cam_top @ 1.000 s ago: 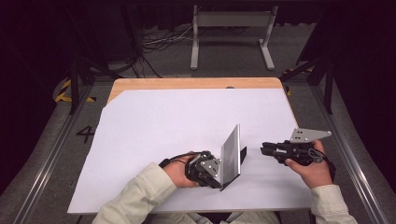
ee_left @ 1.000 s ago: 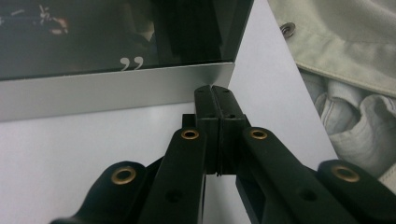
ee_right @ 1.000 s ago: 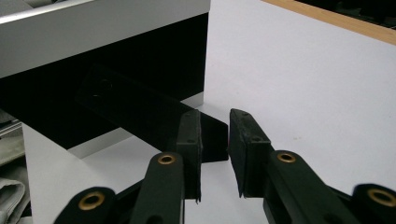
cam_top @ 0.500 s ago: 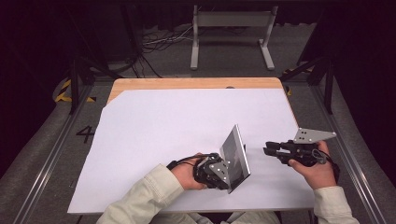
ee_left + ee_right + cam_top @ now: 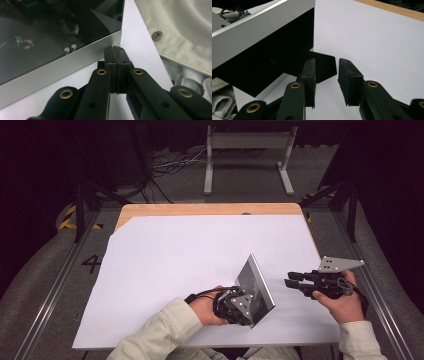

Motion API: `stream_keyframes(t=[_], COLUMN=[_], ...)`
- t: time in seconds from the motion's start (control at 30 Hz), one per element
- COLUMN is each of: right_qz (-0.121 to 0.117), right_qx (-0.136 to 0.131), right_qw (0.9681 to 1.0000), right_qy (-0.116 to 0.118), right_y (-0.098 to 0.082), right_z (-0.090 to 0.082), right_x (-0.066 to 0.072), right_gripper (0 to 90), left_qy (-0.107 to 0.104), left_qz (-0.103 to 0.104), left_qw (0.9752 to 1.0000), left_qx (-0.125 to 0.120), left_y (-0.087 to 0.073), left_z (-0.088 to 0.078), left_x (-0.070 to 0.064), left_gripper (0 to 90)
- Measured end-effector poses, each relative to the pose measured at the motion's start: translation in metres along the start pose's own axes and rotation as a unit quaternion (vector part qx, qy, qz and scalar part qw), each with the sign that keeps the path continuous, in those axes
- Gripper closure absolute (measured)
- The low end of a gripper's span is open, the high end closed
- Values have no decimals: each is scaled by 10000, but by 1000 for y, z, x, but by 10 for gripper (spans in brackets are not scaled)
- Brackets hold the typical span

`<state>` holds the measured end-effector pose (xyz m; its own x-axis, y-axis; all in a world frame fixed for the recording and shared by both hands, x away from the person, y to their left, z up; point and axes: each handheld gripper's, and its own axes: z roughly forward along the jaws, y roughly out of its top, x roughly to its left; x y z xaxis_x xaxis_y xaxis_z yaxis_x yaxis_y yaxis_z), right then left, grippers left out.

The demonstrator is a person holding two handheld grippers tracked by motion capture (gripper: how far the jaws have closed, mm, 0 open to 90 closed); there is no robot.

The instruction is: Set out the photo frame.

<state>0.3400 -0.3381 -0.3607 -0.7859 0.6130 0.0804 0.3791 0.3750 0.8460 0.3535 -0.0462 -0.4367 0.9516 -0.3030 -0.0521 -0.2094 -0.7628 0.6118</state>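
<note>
A silver picture frame with dark glass stands tilted on the white sheet near the front. My left gripper sits low against its near side. In the left gripper view the jaws are pressed together with nothing between them, and their tips touch the frame's silver edge. My right gripper hovers just right of the frame and points at its back. Its jaws have just been opening and stand apart. The frame's black back stand juts out just beyond them, and the pads do not press on it.
The white sheet covers most of a wooden table, whose bare strip shows at the far edge. Metal rails run along both sides. A grey metal stand and cables lie on the floor beyond. Pale sleeves come in from the front.
The left hand and the frame have shifted a little to the right, and the frame shows more of its face. The right gripper's jaws have spread wider and drawn slightly right.
</note>
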Motion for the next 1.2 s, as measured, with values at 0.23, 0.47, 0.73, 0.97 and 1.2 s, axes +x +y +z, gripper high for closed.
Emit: stream_keyframes(t=[0.23,0.47,0.73,0.97,1.2], right_qz=[84,109,311,513,640], right_qx=[-18,35,101,87,35], right_qw=[9999,9998,9994,9986,9979], right_qy=[-101,-154,-86,-56,-34], right_y=[2,4,8,13,19], right_z=[-3,-5,-7,-9,-13], right_x=[1,3,6,10,16], right_gripper=[644,643,649,647,646], left_qy=[68,137,74,138,223], left_qz=[-4,-46,-60,-317,-505], left_qw=[9999,9997,9995,9989,9977], left_qx=[-104,-180,-289,-324,-383], left_y=[7,7,4,-12,-22], left_z=[7,6,-2,-18,-30], left_x=[2,3,1,2,5], left_gripper=[900,900,900,900,900])
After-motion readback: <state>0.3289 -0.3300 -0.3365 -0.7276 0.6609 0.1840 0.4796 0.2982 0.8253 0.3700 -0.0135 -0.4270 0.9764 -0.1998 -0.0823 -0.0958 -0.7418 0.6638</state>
